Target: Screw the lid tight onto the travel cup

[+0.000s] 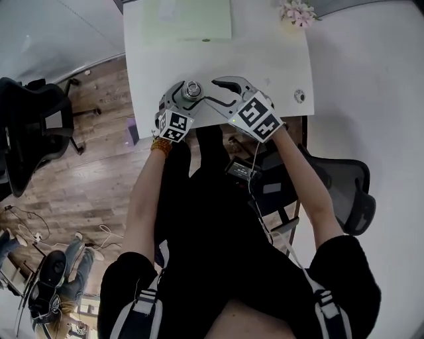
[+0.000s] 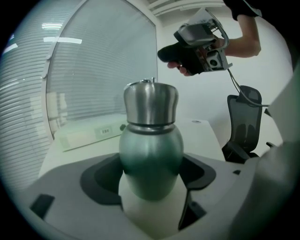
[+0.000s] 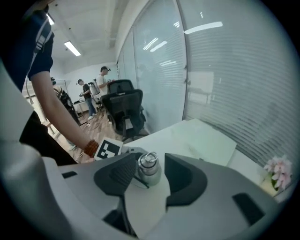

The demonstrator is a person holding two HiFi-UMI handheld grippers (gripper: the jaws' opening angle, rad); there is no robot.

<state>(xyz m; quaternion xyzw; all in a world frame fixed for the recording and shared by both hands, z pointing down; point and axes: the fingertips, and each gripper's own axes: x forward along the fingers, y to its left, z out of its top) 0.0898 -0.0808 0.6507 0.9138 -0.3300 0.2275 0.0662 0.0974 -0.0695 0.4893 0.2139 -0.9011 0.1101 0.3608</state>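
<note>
The travel cup (image 2: 151, 159) has a green body and a steel lid (image 2: 150, 103) with a small ring on top. It stands upright between the jaws of my left gripper (image 2: 151, 183), which is shut on its body. In the head view the cup (image 1: 192, 89) is over the near edge of the white table (image 1: 278, 59), with the left gripper (image 1: 183, 100) at its left. My right gripper (image 1: 222, 89) is open just right of the lid and apart from it. In the right gripper view the lid (image 3: 148, 168) shows in the gap between the open gripper's (image 3: 147, 177) jaws, untouched.
A pale green flat box (image 1: 187, 20) lies at the table's far side, pink flowers (image 1: 298, 12) at the far right corner, and a round cable port (image 1: 299, 96) near the right edge. Black office chairs (image 1: 26, 132) (image 1: 348, 192) stand on both sides. People stand far back (image 3: 93, 96).
</note>
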